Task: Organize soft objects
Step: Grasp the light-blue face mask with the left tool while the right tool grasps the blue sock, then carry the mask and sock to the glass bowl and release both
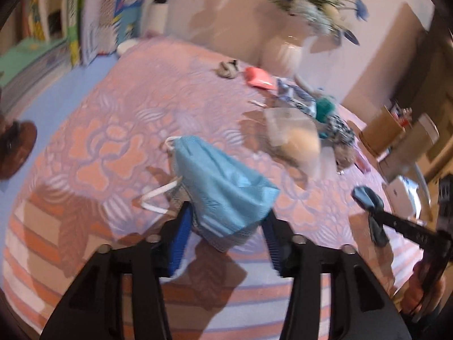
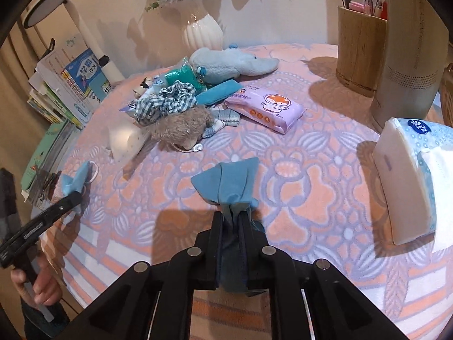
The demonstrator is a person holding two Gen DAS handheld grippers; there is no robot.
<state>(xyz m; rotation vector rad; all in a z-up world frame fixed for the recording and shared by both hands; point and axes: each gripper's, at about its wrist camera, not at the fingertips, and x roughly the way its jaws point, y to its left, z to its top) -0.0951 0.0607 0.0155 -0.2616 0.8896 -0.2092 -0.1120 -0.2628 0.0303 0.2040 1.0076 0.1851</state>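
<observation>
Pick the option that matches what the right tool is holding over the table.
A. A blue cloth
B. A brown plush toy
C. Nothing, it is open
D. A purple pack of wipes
A: in the right wrist view the right tool is shut on a blue cloth that bunches out above its fingers, while the purple wipes pack and the brown plush toy lie apart on the table.

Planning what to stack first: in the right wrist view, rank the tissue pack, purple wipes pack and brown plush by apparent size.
1. Tissue pack, though nearness to the camera inflates it.
2. Purple wipes pack.
3. Brown plush, close to the wipes; that order is unsure.
</observation>
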